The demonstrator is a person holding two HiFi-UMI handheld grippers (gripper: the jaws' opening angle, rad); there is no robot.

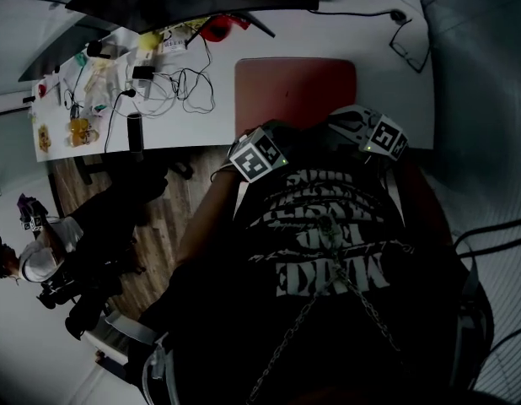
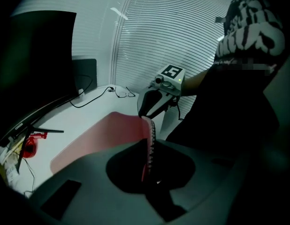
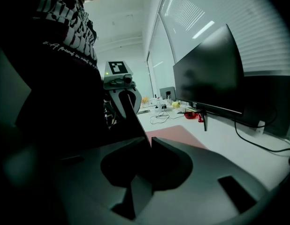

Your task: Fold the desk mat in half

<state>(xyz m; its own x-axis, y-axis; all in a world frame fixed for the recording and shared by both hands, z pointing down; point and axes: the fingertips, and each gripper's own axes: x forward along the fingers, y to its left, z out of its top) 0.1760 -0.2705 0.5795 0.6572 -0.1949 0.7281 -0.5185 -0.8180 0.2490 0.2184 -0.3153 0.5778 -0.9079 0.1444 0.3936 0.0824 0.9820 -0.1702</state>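
The red mat (image 1: pixel 294 87) is lying on the white desk (image 1: pixel 387 66), reaching from the desk's near edge back toward the monitor (image 3: pixel 208 76). Its near edge is standing lifted off the desk. The left gripper (image 2: pixel 148 146) is clamping the mat's near left corner, with its jaws pressing together on the thin edge that is running upright between them. The right gripper (image 3: pixel 150 142) is gripping the near right corner the same way, jaws closed on the sheet. The mat's near edge is stretching from one gripper to the other, just above the desk's near edge. The far part of the mat is resting flat on the desk, well apart from the cables (image 1: pixel 180 87) lying toward the desk's left end.
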